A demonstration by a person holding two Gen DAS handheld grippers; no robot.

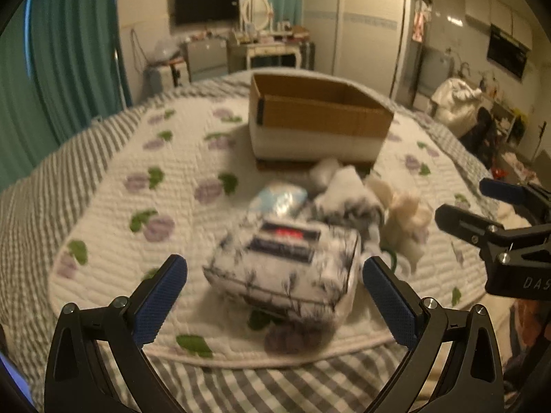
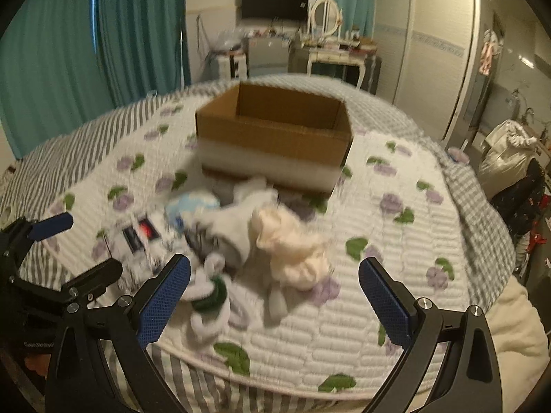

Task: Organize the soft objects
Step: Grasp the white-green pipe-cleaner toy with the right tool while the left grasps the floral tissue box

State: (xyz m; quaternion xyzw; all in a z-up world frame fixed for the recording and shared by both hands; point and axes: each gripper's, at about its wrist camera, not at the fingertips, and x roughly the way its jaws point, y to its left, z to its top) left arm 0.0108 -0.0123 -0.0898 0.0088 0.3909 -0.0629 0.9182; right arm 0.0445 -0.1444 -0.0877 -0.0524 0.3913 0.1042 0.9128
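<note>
A pile of soft things lies on the flowered quilt [image 1: 113, 206] in front of an open cardboard box [image 1: 316, 117]. Nearest in the left wrist view is a white patterned tissue pack [image 1: 286, 268] with a dark label. Behind it are a light blue packet [image 1: 279, 199], grey-white socks [image 1: 347, 192] and a cream cloth [image 1: 406, 220]. My left gripper [image 1: 275, 296] is open, its fingers either side of the tissue pack, just short of it. My right gripper [image 2: 273, 296] is open above the cream cloth [image 2: 292, 247] and a white-green sock [image 2: 210, 296]. The box [image 2: 275, 130] looks empty.
The quilt lies on a grey striped bedspread [image 2: 69, 144]. Teal curtains [image 2: 103, 34] hang at the left. A dressing table with mirror [image 2: 327, 34], a wall TV [image 2: 273, 1] and a wardrobe [image 2: 427, 44] stand beyond the bed. A full bag [image 2: 509, 158] sits at the right.
</note>
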